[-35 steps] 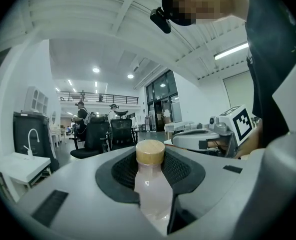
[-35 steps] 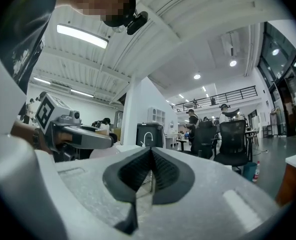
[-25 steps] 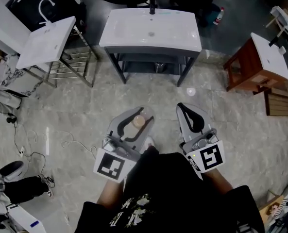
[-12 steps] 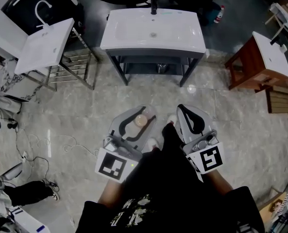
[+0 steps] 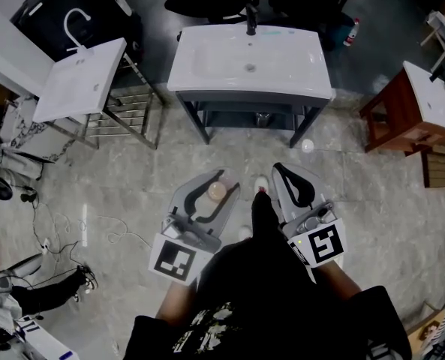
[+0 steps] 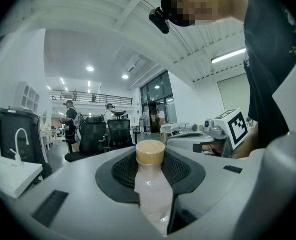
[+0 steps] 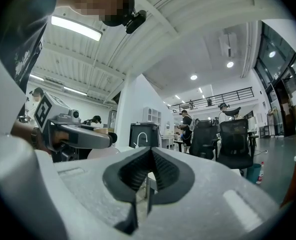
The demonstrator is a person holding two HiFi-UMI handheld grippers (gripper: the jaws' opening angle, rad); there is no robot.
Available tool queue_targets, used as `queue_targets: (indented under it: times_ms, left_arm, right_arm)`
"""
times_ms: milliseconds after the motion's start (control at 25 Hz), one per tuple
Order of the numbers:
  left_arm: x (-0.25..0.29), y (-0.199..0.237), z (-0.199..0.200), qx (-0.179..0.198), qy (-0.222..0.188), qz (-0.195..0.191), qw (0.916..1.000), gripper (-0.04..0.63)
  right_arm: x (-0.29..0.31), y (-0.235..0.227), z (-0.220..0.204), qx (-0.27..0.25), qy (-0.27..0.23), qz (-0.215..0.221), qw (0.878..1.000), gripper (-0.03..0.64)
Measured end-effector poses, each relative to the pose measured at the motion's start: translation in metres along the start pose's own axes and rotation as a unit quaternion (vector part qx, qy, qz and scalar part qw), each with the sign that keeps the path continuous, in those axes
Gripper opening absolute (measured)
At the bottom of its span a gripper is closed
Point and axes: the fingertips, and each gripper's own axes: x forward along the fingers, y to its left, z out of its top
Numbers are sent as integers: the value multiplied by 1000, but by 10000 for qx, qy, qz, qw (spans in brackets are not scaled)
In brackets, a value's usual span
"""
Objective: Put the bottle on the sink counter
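My left gripper [image 5: 211,187] is shut on a small pale pink bottle [image 5: 217,190] with a tan cap, held upright between its black pads. In the left gripper view the bottle [image 6: 151,184] stands between the jaws, cap [image 6: 150,152] uppermost. My right gripper [image 5: 293,184] is shut with nothing in it; its pads [image 7: 133,179] meet in the right gripper view. Both grippers hang over the marble floor, short of the white sink counter [image 5: 305,73] on a dark frame straight ahead, with a black tap [image 5: 251,22] at its back.
A second white basin [image 5: 83,81] on a metal rack stands at the left. A wooden stand with a white basin [image 5: 417,107] is at the right. Cables and shoes lie on the floor at the left. Office chairs and people show far off in the gripper views.
Both grippers have travelled forward toward the sink counter, which sits lower and nearer in the head view. The bottle stays in the left gripper. A leg has stepped forward between the grippers.
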Motion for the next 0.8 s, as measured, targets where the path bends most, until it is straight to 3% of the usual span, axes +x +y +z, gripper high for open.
queue_targets:
  times_ms: [360, 560, 800]
  left_arm:
    - [49, 56, 7, -118, 30, 97, 9999, 137]
    - [82, 89, 14, 11, 46, 154, 9999, 138]
    - [122, 132, 22, 27, 167, 467, 9988, 137]
  right_arm:
    - [63, -39, -4, -6, 99, 153, 9998, -5]
    - [106, -68, -8, -6, 119, 320, 9994, -5]
    - [157, -103, -9, 106, 182, 613, 9979, -5]
